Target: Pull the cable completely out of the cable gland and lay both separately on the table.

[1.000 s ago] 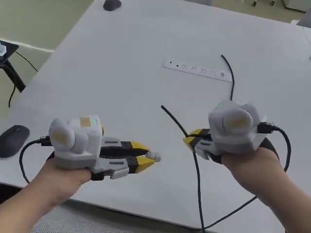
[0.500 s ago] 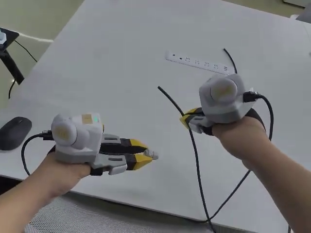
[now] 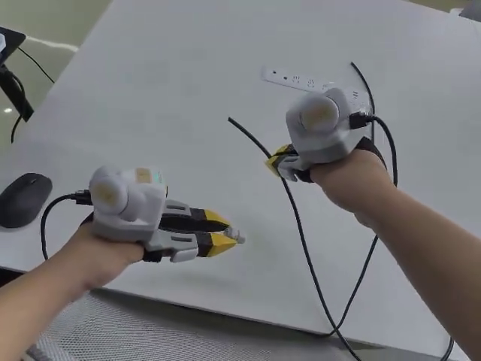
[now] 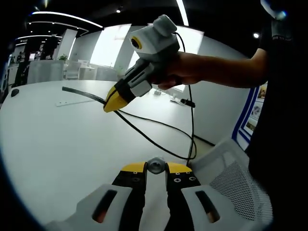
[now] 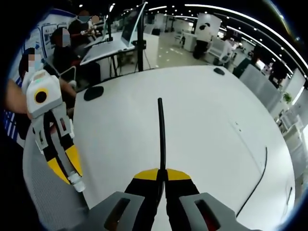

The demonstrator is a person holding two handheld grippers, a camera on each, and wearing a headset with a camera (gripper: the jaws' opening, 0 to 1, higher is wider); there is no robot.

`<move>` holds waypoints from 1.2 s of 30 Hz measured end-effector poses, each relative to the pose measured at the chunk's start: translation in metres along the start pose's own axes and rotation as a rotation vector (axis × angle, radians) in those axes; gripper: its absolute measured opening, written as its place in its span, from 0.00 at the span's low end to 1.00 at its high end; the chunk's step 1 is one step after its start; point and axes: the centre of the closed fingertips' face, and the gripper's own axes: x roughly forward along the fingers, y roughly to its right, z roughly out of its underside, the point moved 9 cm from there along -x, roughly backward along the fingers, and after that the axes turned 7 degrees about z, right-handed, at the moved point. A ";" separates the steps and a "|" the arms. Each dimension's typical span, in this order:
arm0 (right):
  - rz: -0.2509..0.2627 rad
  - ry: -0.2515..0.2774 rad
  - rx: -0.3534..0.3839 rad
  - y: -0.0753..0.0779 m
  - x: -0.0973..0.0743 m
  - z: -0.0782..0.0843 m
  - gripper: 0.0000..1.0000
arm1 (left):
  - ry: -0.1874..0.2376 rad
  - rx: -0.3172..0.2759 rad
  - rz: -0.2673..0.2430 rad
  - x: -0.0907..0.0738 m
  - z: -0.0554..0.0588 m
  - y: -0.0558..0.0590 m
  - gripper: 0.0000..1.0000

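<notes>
Judging by the clear gap between cable gland (image 3: 238, 239) and cable (image 3: 301, 233), the pulling-out looks done and the laying-down step is in hand; next, each gripper should be lowered to the table (image 3: 150, 90) on the near side of the power strip (image 3: 301, 79) and released, well apart. The left gripper (image 3: 228, 235), clenched on the small pale cable gland at its tips, hovers well nearer than the power strip and leftward, while the right gripper (image 3: 272, 164) grasps the black cable just short of its free end, close before the power strip.
</notes>
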 end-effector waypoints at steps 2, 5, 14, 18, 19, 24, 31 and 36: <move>-0.005 0.001 -0.006 -0.001 0.006 -0.004 0.00 | -0.005 -0.001 0.005 -0.001 0.005 -0.004 0.15; -0.028 0.011 -0.013 -0.002 0.017 -0.012 0.00 | -0.008 -0.013 0.011 -0.001 0.009 -0.007 0.15; -0.082 0.028 -0.078 -0.014 0.051 -0.032 0.00 | -0.018 -0.028 0.022 -0.002 0.020 -0.015 0.15; -0.111 0.037 -0.097 -0.022 0.063 -0.041 0.00 | -0.022 -0.034 0.016 -0.005 0.027 -0.021 0.15; -0.122 0.041 -0.109 -0.025 0.067 -0.043 0.00 | -0.025 -0.037 0.015 -0.006 0.029 -0.023 0.15; -0.157 0.066 -0.158 -0.033 0.084 -0.052 0.00 | -0.040 -0.050 0.008 -0.008 0.038 -0.031 0.15; -0.208 0.058 -0.213 -0.050 0.106 -0.055 0.00 | -0.057 -0.065 -0.009 -0.009 0.050 -0.042 0.15; -0.231 0.049 -0.237 -0.065 0.120 -0.056 0.00 | -0.069 -0.079 -0.023 -0.008 0.059 -0.047 0.15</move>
